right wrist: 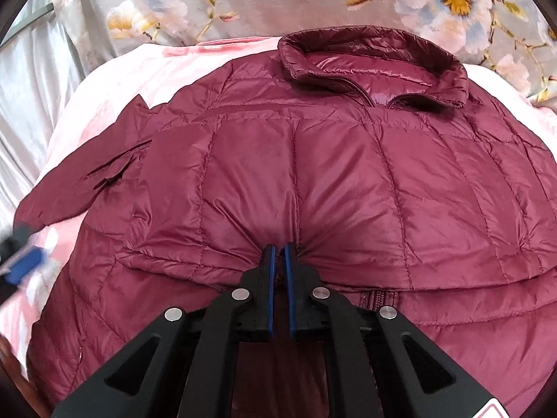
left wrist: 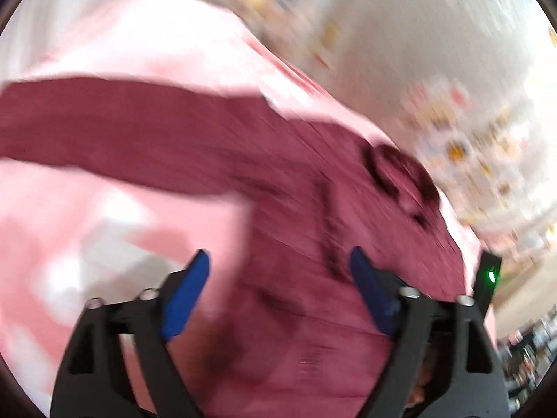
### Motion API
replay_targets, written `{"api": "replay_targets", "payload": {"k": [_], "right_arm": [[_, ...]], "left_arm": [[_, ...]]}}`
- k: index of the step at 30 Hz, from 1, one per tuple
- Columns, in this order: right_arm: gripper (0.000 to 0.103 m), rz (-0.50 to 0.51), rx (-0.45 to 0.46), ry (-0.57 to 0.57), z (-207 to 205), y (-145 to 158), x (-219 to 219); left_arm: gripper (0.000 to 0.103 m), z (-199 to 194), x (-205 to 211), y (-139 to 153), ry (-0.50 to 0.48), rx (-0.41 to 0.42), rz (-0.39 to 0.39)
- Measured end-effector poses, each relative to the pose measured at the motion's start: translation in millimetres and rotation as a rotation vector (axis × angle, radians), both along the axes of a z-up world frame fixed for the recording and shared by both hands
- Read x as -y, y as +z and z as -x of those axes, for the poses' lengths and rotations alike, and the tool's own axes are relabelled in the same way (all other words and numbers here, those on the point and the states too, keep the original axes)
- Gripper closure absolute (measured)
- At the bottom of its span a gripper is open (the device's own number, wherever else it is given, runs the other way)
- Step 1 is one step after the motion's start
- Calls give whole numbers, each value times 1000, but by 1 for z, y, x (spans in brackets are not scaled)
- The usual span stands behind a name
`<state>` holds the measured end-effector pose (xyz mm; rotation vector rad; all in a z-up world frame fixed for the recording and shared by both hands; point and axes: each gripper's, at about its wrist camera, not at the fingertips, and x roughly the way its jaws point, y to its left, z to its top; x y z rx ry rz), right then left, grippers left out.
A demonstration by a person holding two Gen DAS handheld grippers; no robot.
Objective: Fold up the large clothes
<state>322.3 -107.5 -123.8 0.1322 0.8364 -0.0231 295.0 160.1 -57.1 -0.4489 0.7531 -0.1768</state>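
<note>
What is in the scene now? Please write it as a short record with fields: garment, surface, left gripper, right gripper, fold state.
garment: maroon quilted jacket, collar at the far side, zip partly open at the neck
surface: pink blanket on a floral bedsheet
left gripper: jaws wide apart, nothing between them, above the jacket; view blurred
right gripper: jaws closed, pinching a fold of jacket fabric
fold state: a jacket layer is folded over the body, its edge lying across near the right gripper; one sleeve lies out to the left
</note>
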Motion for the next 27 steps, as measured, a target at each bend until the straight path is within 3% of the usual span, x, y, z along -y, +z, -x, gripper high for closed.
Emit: {"api": "replay_targets", "payload": {"k": [3, 4, 8, 11, 13, 14, 15, 16, 17, 18, 21, 23, 25, 27], "right_arm": [[97, 8, 1, 0, 1, 0, 0], [97, 10, 1, 0, 1, 0, 0], [97, 10, 2, 0, 2, 0, 0], [97, 13, 1, 0, 2, 0, -1], [97, 16, 1, 0, 2, 0, -1], [97, 18, 1, -1, 2, 0, -1], [97, 19, 1, -1, 2, 0, -1], [97, 21, 1, -2, 2, 0, -1], [97, 23, 1, -3, 2, 1, -2], [97, 25, 1, -4, 2, 1, -2], [97, 28, 7, -8, 4, 3, -2], [93, 14, 30, -20, 9, 7, 1], [77, -25, 85, -49, 25, 19, 7], [67, -86, 131, -80, 47, 31, 17]], "left_arm": [[16, -5, -69, 1, 164, -24, -48], [17, -10, -107, -3, 274, -64, -55], [17, -7, -212, -20, 558, -127, 42], [18, -12, -258, -40, 650, -165, 108], [19, -16, -268, -43, 658, -147, 138], [26, -21, -267, -41, 652, -140, 126], [46, -26, -264, -39, 629, -132, 120], [58, -34, -262, -38, 598, -139, 123], [88, -43, -259, -40, 568, -164, 136], [100, -52, -253, -40, 542, -180, 152], [101, -65, -223, -13, 500, -140, 69], [101, -68, -180, 29, 416, -49, -14], [101, -67, -135, 69, 315, 36, -54], [101, -63, -81, 110, 196, 125, -92]]}}
